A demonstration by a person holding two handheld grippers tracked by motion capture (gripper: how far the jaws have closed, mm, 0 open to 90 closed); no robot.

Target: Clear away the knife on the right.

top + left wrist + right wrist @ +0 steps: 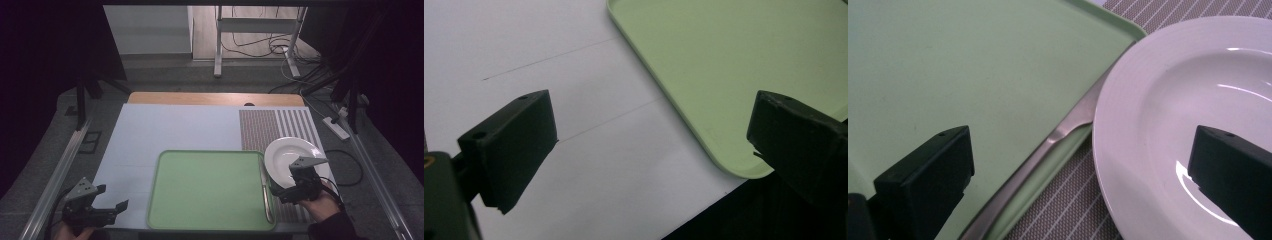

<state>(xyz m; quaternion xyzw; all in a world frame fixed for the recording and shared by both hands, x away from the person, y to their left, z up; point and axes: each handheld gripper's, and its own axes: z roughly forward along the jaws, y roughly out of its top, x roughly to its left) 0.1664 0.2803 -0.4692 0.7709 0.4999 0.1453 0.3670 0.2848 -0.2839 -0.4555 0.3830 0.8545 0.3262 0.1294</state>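
Left of the tray (pixel 210 190), the left claw (pixel 111 209) hovers open over the desk (pixel 165 130), empty and level, pointing at the tray. A knife (pixel 266 192) lies along the tray's right rim. Right of it, the right claw (pixel 295 187) gapes over the plate (pixel 287 155), tilted down. Best to close squarely on the plate's near rim, clear of the knife.

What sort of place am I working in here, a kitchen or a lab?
Most likely a lab or recording workspace, not a kitchen: a table under a white sheet, loose cables and a power strip on the floor, with table-setting props, a green tray and a white plate.
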